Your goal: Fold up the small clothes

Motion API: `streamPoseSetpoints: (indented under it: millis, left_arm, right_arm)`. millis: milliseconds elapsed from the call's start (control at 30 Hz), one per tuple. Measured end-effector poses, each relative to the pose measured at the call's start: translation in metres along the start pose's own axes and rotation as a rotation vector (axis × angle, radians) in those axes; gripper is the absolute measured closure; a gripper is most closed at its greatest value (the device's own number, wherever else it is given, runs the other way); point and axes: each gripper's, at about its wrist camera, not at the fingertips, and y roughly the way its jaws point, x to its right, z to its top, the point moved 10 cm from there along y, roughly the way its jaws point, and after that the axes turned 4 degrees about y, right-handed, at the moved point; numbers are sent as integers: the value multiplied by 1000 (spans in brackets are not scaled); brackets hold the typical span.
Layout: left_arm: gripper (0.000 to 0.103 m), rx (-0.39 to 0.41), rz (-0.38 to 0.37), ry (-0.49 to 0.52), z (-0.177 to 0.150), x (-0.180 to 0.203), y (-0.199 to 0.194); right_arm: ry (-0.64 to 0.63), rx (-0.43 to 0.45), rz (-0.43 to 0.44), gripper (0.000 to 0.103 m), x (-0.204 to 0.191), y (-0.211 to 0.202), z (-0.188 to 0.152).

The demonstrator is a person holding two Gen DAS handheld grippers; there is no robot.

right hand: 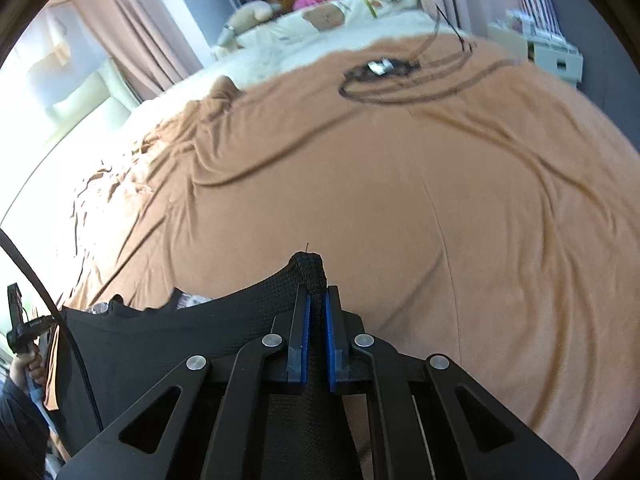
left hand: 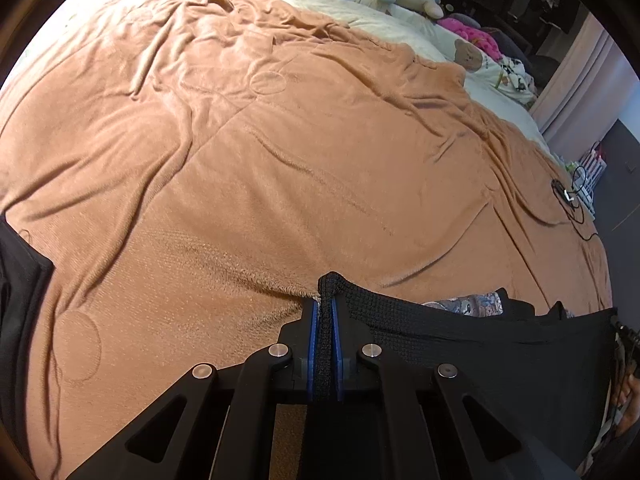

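Coiled black cable (right hand: 384, 80) on brown blanket (left hand: 248, 168). Left gripper (left hand: 325, 312), right gripper (right hand: 316, 300) each clamped on black knit garment (right hand: 168, 336) stretched between.

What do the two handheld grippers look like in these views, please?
Both the left gripper and the right gripper are matte black, with blue pads lining two straight fingers, angular linkage arms with triangular cut-outs, and round silver pivot pins. A black cable curves past at the left.

I see strong daylight blowing out the upper left corner of both views. The blanket (left hand: 280, 152) is evenly lit, folds casting soft shadows. Right view is smeared by motion blur; fisheye bends the dark-vignetted edges.
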Motion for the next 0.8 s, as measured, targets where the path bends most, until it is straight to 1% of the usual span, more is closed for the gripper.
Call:
streamPoseSetpoints:
  millis: [167, 267, 367, 467, 600, 700, 800]
  left_arm:
    - [96, -4, 24, 6, 7, -2, 1]
    - [96, -20, 45, 16, 10, -3, 9]
    - [96, -30, 59, 4, 11, -6, 18]
    - [96, -45, 79, -1, 11, -8, 28]
    - [96, -79, 109, 28, 8, -10, 41]
    - [95, -100, 113, 16, 7, -11, 52]
    - [94, -98, 98, -14, 11, -9, 55]
  right_arm:
    - [4, 24, -4, 100, 2, 0, 3]
    - [7, 4, -10, 100, 6, 11, 2]
    - [-4, -10, -31, 100, 8, 21, 3]
    - [-7, -14, -42, 100, 7, 31, 12]
    - [-13, -42, -63, 100, 8, 48, 16]
    - [-4, -70, -83, 100, 15, 57, 11]
    - [20, -91, -105, 100, 22, 61, 7]
